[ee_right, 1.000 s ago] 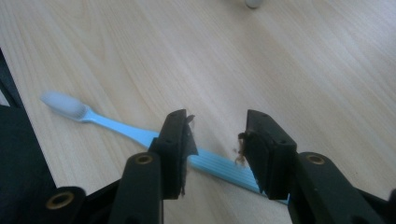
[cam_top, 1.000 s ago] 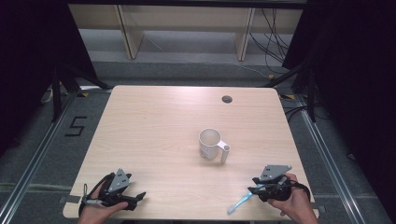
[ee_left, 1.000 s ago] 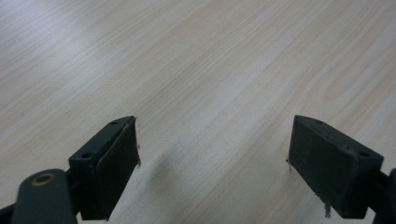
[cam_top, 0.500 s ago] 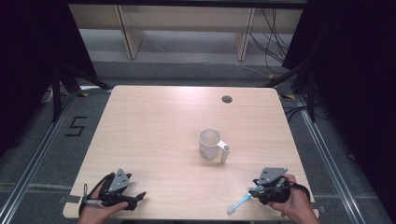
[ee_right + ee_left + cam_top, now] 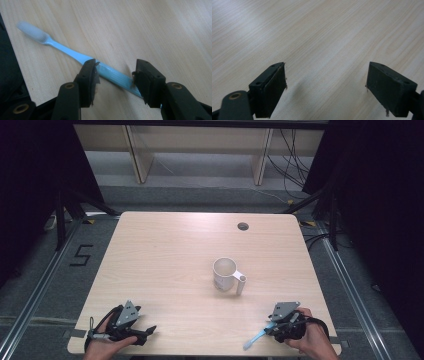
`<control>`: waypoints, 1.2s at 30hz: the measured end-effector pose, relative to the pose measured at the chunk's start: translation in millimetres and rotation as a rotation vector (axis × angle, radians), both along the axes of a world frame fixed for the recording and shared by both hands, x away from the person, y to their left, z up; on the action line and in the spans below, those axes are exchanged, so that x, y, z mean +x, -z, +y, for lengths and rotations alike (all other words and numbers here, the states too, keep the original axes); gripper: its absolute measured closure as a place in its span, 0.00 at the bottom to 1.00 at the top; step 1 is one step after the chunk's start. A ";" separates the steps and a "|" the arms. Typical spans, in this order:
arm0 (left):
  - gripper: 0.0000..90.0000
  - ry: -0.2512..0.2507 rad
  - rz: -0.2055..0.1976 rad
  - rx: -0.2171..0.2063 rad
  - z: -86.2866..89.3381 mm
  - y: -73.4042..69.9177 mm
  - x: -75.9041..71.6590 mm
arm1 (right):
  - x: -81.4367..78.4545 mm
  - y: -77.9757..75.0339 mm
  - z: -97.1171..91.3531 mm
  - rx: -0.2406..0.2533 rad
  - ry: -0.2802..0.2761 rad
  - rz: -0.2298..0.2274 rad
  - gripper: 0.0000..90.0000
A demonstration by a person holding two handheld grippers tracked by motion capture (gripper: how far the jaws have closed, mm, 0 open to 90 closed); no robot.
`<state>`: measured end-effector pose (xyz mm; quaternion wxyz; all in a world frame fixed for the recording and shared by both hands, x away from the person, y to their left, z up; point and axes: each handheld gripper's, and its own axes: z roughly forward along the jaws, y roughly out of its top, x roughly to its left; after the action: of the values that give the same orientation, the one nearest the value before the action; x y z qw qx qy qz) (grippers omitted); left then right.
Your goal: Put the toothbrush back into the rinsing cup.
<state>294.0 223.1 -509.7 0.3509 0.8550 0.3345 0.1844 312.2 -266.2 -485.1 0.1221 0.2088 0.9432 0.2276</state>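
Two tools rest at the near edge of a pale wood-grain surface (image 5: 165,255), whose laminate shows fine straight streaks and a soft sheen. The right tool (image 5: 115,75) stands over a light blue plastic toothbrush (image 5: 75,53), its black blocky jaws parted on either side of the handle; they have just been opening, and the handle lies between them flat on the wood, with a gap showing at the left pad, though at the right pad contact is hard to judge. The toothbrush is slim and slightly curved: a narrow smooth neck, a ribbed wider grip section, and an oblong head of pale, whitish bristles pointing away toward the surface's edge. From the high view it lies at the front right corner (image 5: 256,339), slanting out from the right tool (image 5: 272,329) toward the near edge.

The left tool (image 5: 325,82) has its jaws spread wide over bare wood, its flat matte pads scuffed and frayed at the corners. From above it sits at the front left corner (image 5: 145,334), held in a hand (image 5: 107,340).

A white ceramic mug (image 5: 225,274), round and glossy with a stubby handle, stands upright right of the middle, well apart from both tools. A small dark round hole (image 5: 243,226) marks the far side.
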 end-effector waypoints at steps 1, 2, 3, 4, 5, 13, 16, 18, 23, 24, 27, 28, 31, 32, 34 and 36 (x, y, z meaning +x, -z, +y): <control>0.17 -0.001 0.001 -0.001 0.0 0.0 0.0 | -1.0 0.0 0.4 0.002 0.010 0.011 0.59; 0.17 -0.003 0.000 -0.002 0.0 0.0 0.0 | -0.7 1.0 0.9 0.011 0.006 0.016 0.60; 0.17 -0.002 0.000 -0.001 0.1 0.0 0.0 | -0.6 1.2 1.1 0.011 0.007 0.017 0.61; 0.17 -0.002 0.000 -0.001 0.1 0.0 0.0 | -0.6 1.2 1.1 0.011 0.007 0.017 0.61; 0.17 -0.001 0.000 -0.001 0.1 0.0 0.0 | 0.6 1.5 1.0 0.009 -0.001 0.026 0.62; 0.17 -0.001 0.001 -0.001 -0.1 0.1 0.0 | 1.2 1.7 1.9 0.008 0.015 0.057 0.72; 0.17 -0.002 0.000 -0.002 -0.1 -0.1 0.0 | -0.1 0.0 3.2 -0.004 0.034 0.082 0.75; 0.17 0.001 0.002 -0.004 0.0 -0.3 0.0 | 0.8 -0.1 3.8 -0.009 0.018 0.089 0.77; 0.17 -0.001 -0.001 -0.002 -0.1 -0.2 0.0 | 0.0 -1.6 5.9 -0.019 0.067 0.114 0.82; 0.17 -0.001 -0.001 -0.002 -0.1 -0.2 0.0 | 0.0 -1.6 5.9 -0.019 0.067 0.114 0.82; 0.17 -0.003 0.000 -0.004 0.3 -0.4 0.2 | -1.6 -3.2 8.2 -0.030 0.101 0.129 0.81; 0.17 0.002 0.002 -0.003 0.3 -0.4 0.2 | -2.1 -4.7 10.0 -0.043 0.109 0.134 0.80; 0.17 0.000 -0.001 -0.001 -0.1 -0.2 0.3 | -0.2 -5.5 14.4 -0.061 0.068 0.122 0.79; 0.17 -0.001 0.000 -0.006 -0.2 -0.2 0.1 | -1.3 -5.7 16.2 -0.068 0.088 0.127 0.79; 0.17 0.003 0.002 -0.003 0.3 -0.6 0.2 | -1.0 -6.3 18.3 -0.084 0.078 0.127 0.79; 0.17 -0.003 0.002 -0.007 0.1 -0.1 0.2 | 0.7 -6.5 22.2 -0.105 0.054 0.130 0.79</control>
<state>294.2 223.2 -509.6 0.3535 0.8533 0.3369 0.1829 312.9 -244.0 -478.6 0.0774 0.2420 0.9538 0.1602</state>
